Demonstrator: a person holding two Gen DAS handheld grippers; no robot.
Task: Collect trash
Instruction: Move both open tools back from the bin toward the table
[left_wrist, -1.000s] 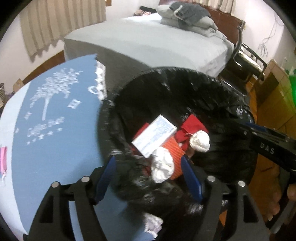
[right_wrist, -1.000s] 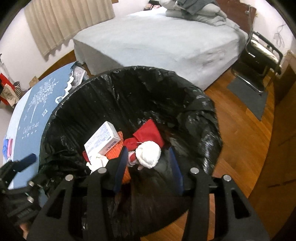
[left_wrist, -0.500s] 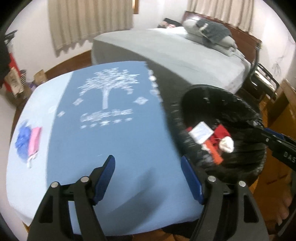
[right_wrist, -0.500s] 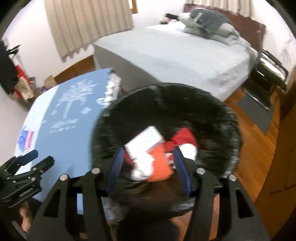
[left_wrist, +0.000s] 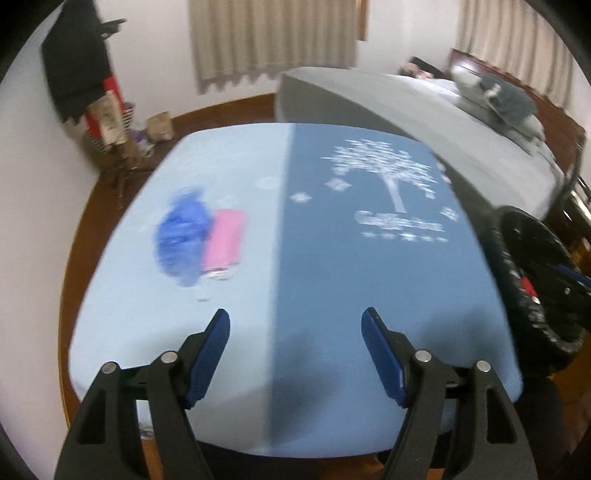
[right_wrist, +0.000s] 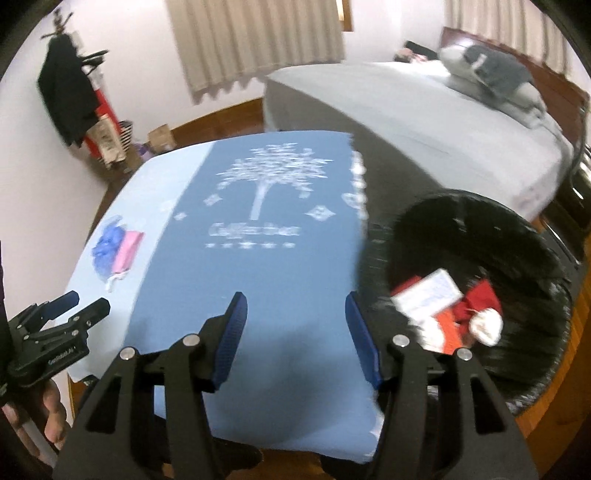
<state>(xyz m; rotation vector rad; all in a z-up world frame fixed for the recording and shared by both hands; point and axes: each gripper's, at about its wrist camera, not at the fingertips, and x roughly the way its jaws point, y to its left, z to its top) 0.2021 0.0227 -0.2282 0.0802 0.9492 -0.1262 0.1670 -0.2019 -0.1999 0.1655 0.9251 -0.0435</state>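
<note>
A crumpled blue wrapper (left_wrist: 183, 240) and a pink packet (left_wrist: 223, 240) lie side by side on the pale left part of the blue tablecloth (left_wrist: 369, 280). My left gripper (left_wrist: 295, 319) hangs open over the cloth's near edge, to the right of them, with nothing between its fingers. My right gripper (right_wrist: 293, 301) is open and empty over the dark blue half. The wrapper (right_wrist: 107, 245) and the packet (right_wrist: 128, 246) lie far to its left. The black-lined bin (right_wrist: 480, 225) stands at the table's right, holding a white box (right_wrist: 432, 295), red scraps (right_wrist: 480, 297) and a white ball (right_wrist: 487, 325).
A grey bed (right_wrist: 424, 110) stands behind the table and the bin. A coat rack and bags (left_wrist: 99, 110) stand by the left wall. The wooden floor (right_wrist: 218, 118) runs around the table. In the right wrist view my left gripper (right_wrist: 90, 301) shows at the lower left, held by a hand.
Both grippers have swung left, away from above the bin to over the table. The bin now sits at the right of both views. The right jaws stand slightly wider.
</note>
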